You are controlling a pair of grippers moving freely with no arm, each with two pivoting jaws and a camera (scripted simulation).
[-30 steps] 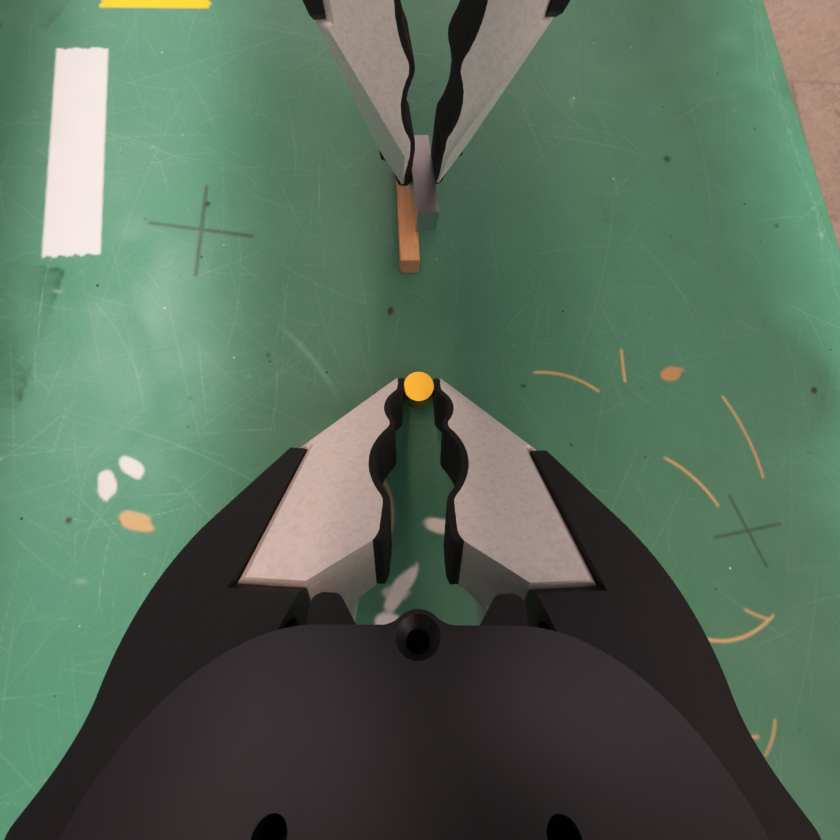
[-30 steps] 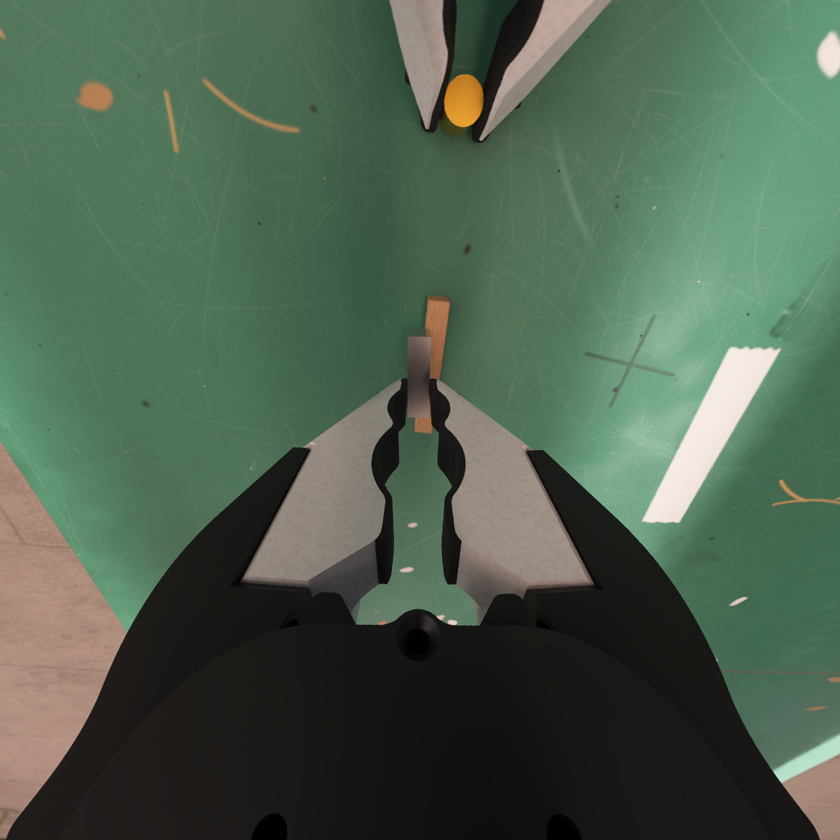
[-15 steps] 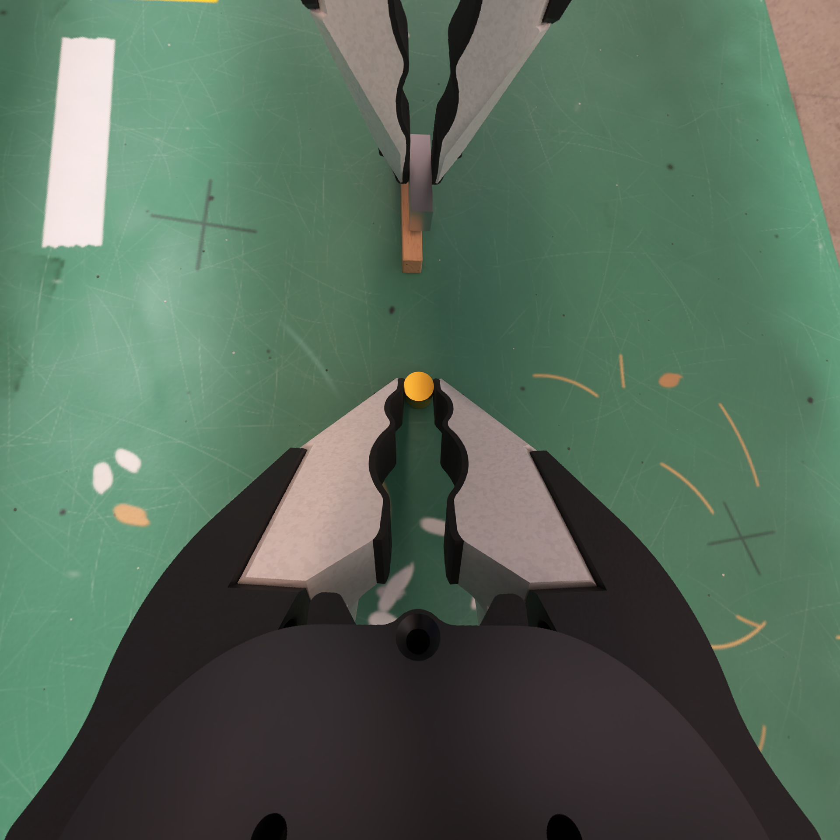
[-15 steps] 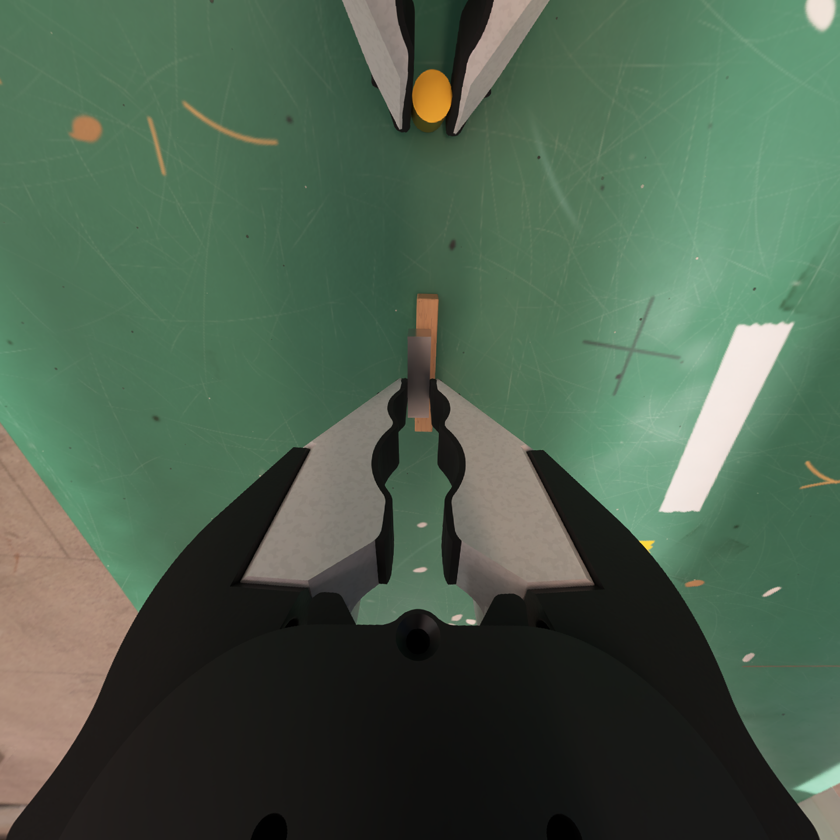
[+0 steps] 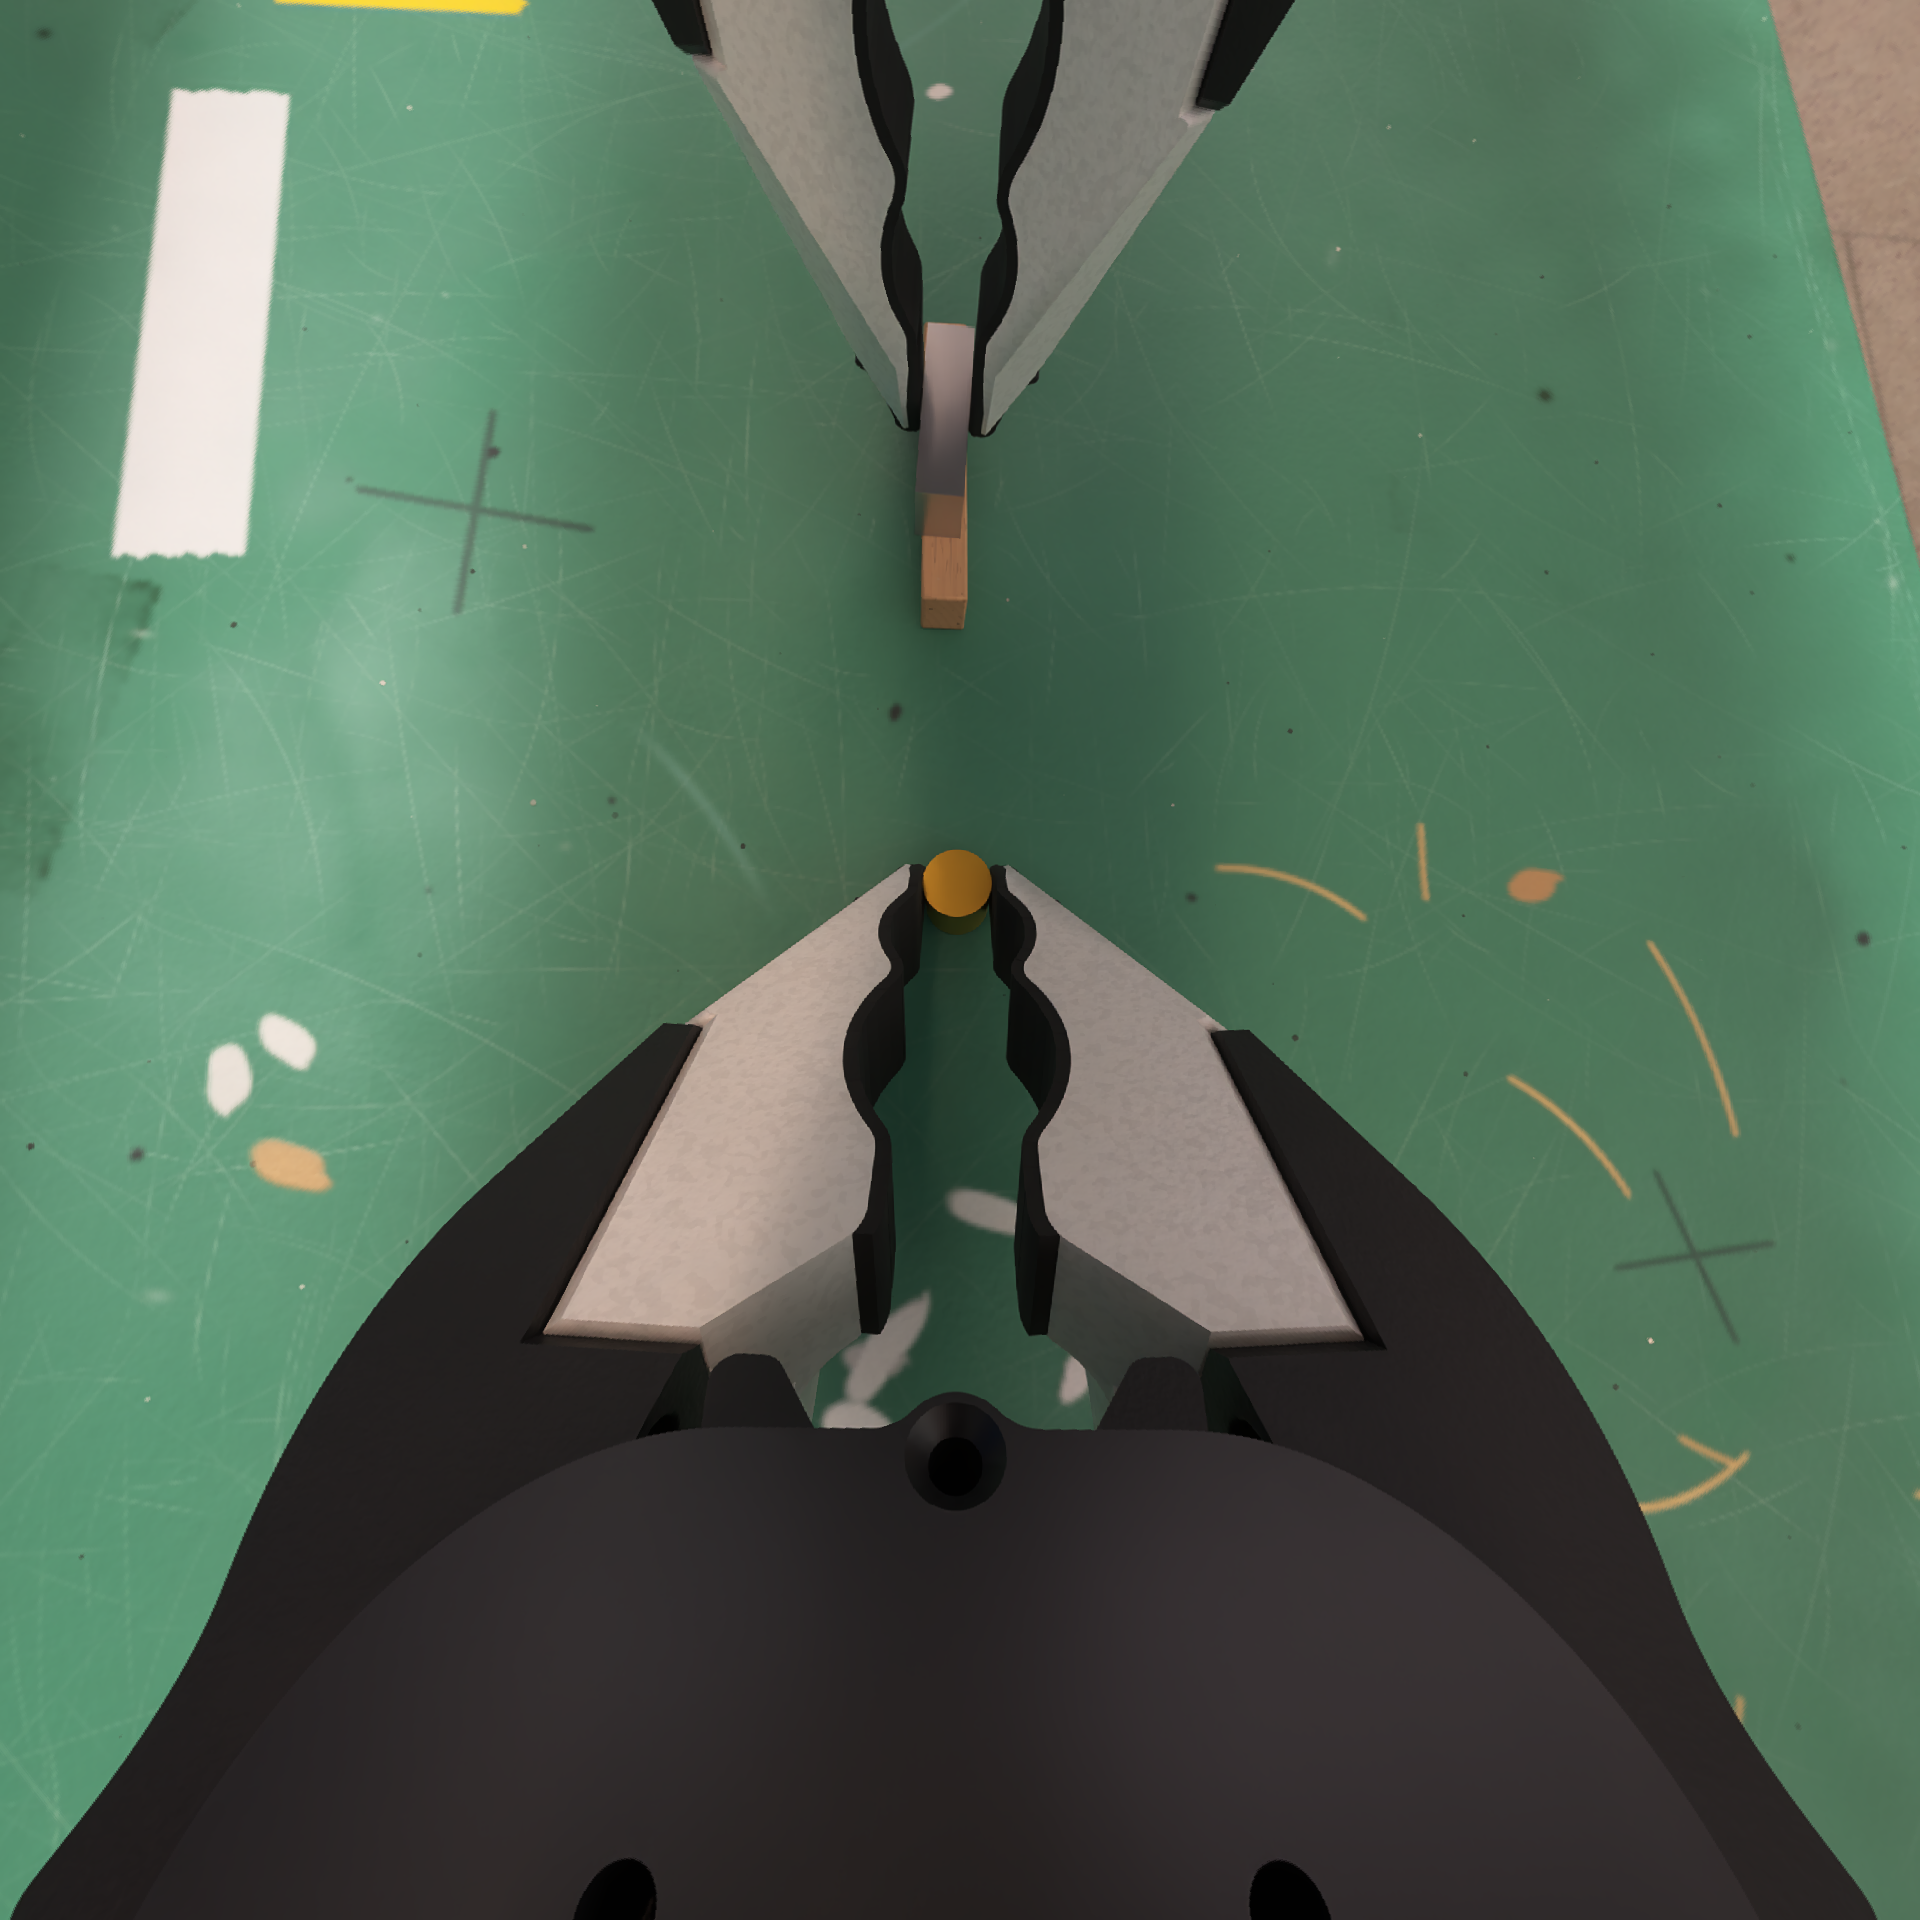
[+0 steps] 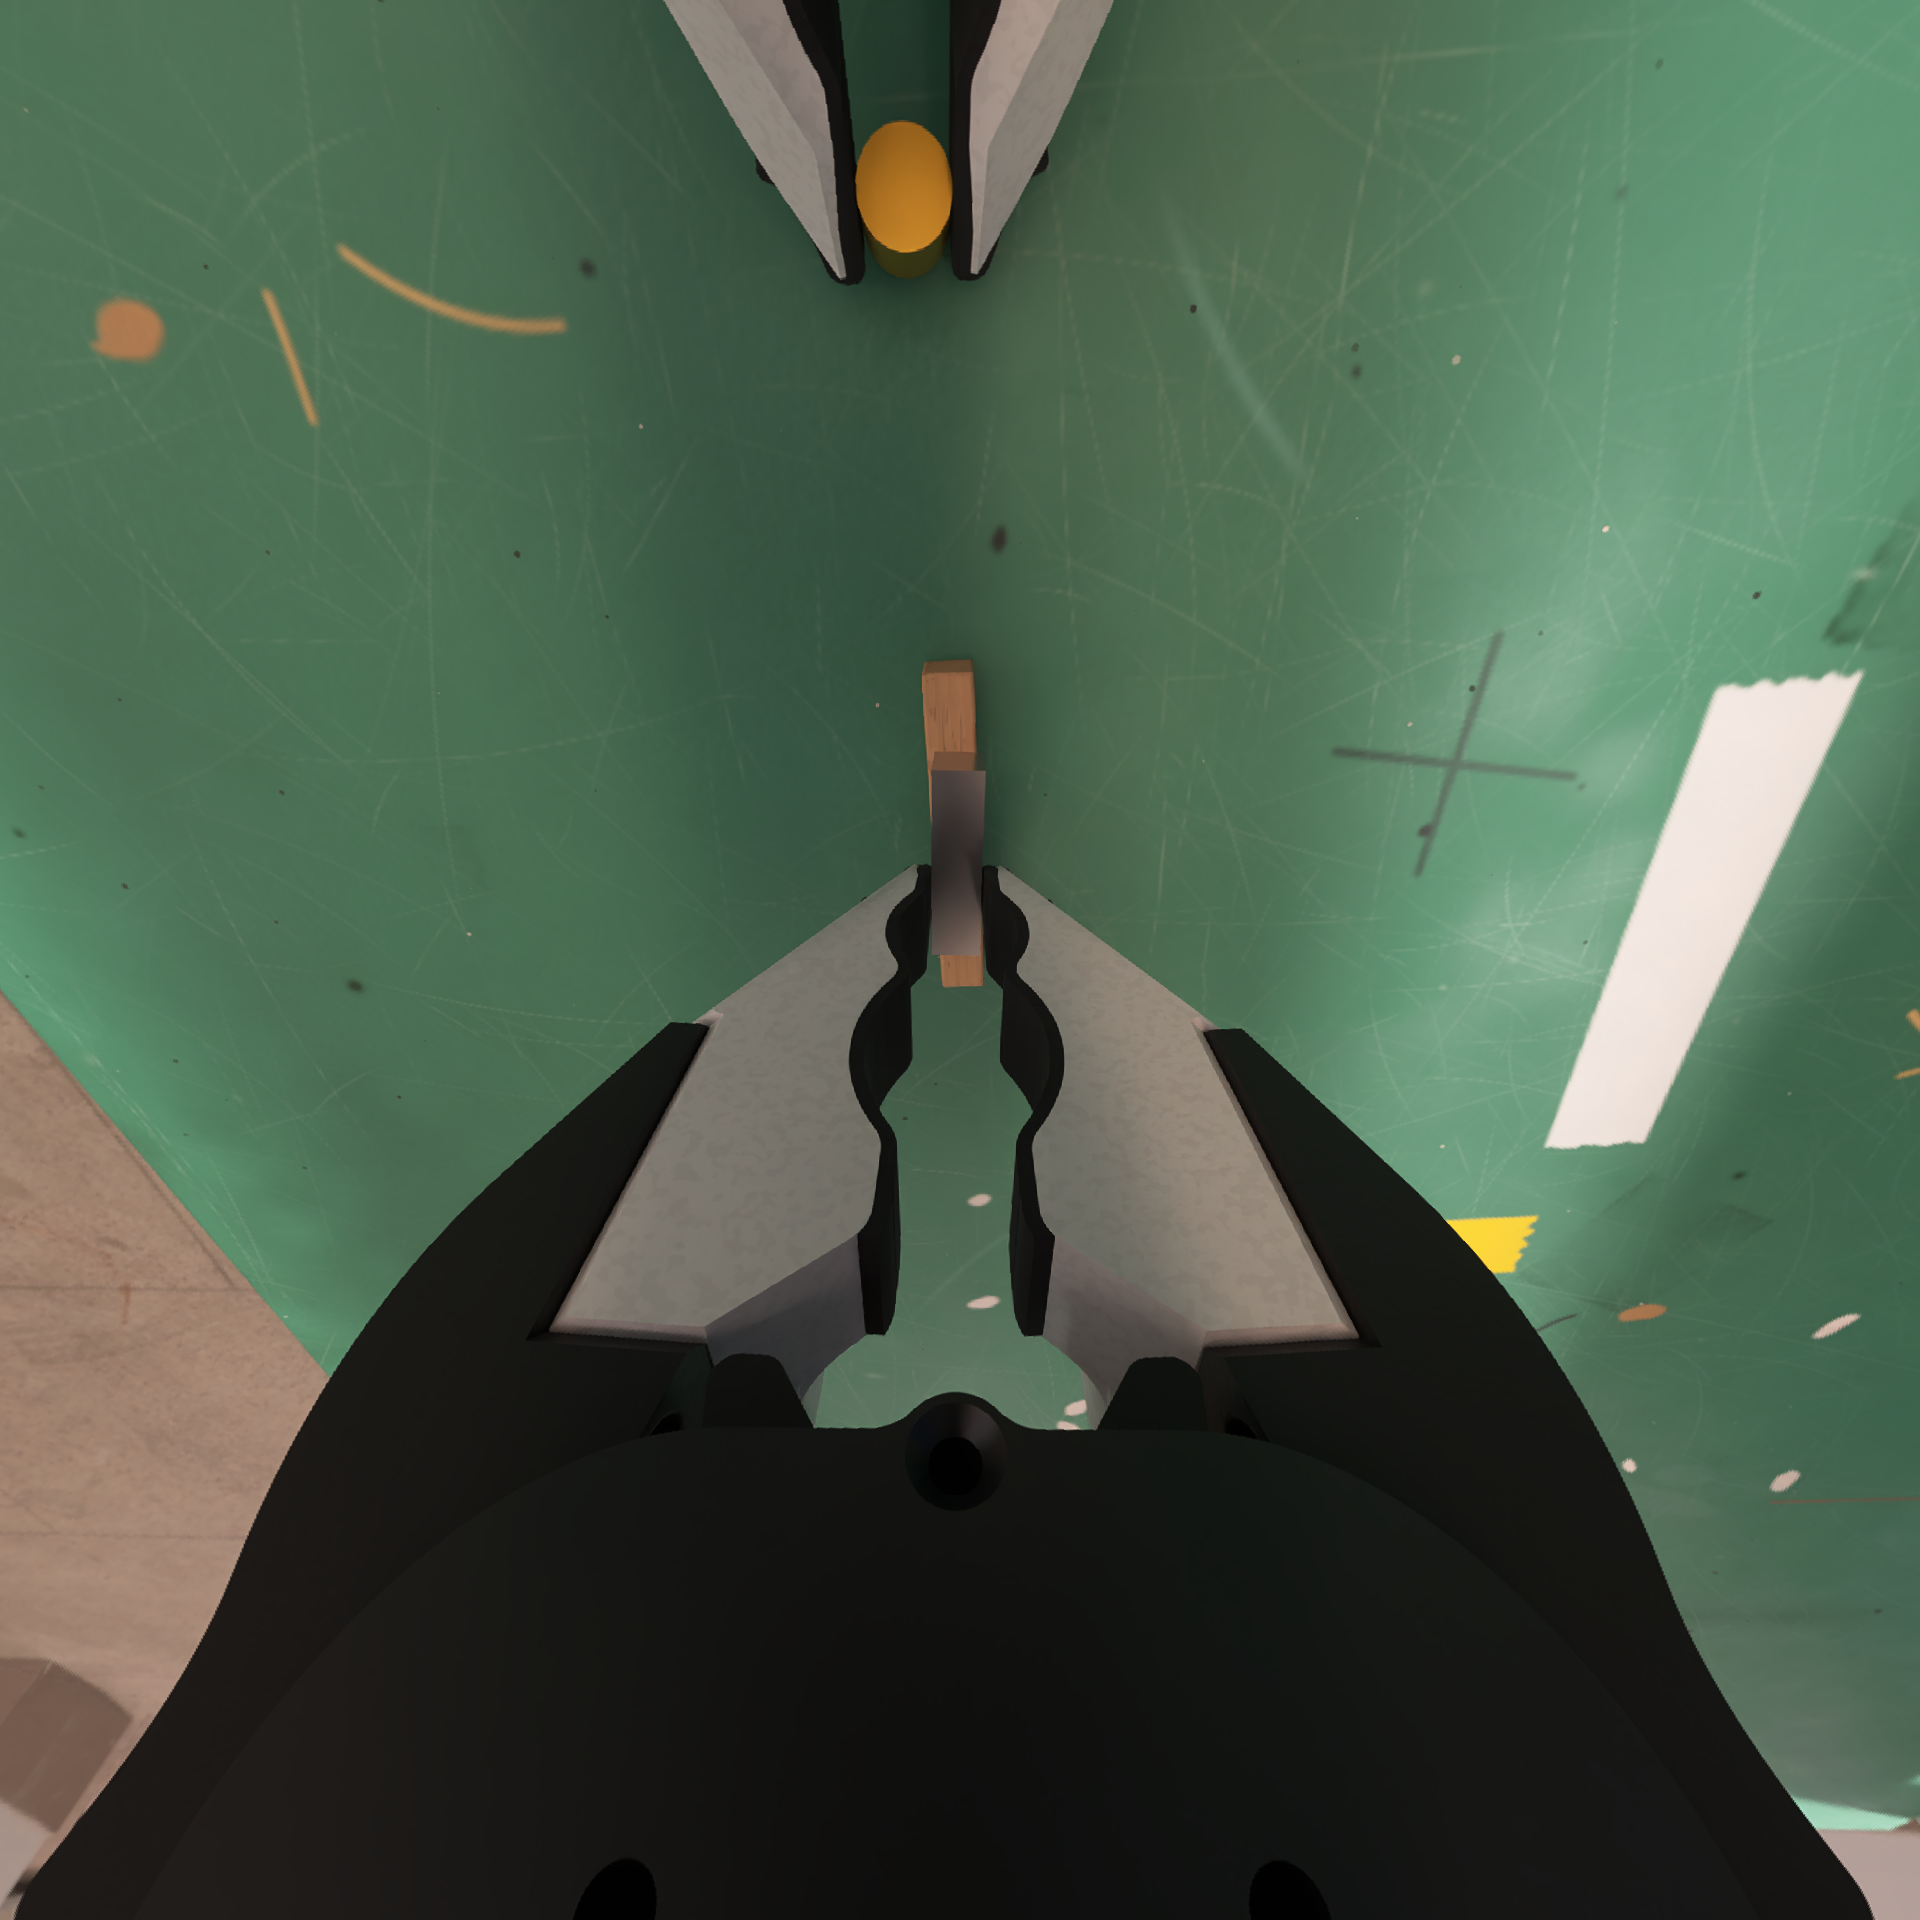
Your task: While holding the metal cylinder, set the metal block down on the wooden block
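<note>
Left wrist view.
- Left gripper (image 5: 956,883): black body, grey fingers with black wavy pads, entering from 6 o'clock. Fingertips clamped on the metal cylinder (image 5: 957,881), a small yellow-topped round piece held upright at the very tips.
- Right gripper (image 5: 943,421): enters from 12 o'clock, fingers pointing down. Clamped on the metal block (image 5: 943,416), a grey slab whose lower end sticks out below the tips.
- Wooden block (image 5: 943,571): narrow tan bar lying on the green mat (image 5: 1351,623), running along the 12-to-6 line. Its far end sits under the metal block; whether the two touch cannot be told.
- White tape strip (image 5: 200,322): at 10 o'clock. Yellow tape (image 5: 400,4) at the top edge.
- Pen cross (image 5: 475,509): at 11 o'clock, beside the white strip. A second cross (image 5: 1696,1255) at 4 o'clock.
- Orange arcs and white flecks: scattered at 3 and 8 o'clock.

Right wrist view.
- Right gripper (image 6: 956,883): from 6 o'clock, tips pinching the metal block (image 6: 957,852) on its two long sides.
- Wooden block (image 6: 948,707): directly behind and in line with the metal block, showing past it at both ends.
- Left gripper (image 6: 904,260): at 12 o'clock, closed on the metal cylinder (image 6: 903,187), well apart from the blocks.
- White tape strip (image 6: 1704,914): at 3 o'clock; pen cross (image 6: 1455,764) at 2 o'clock.
- Bare wooden tabletop (image 6: 125,1299): at 8 o'clock, beyond the mat's edge.
</note>
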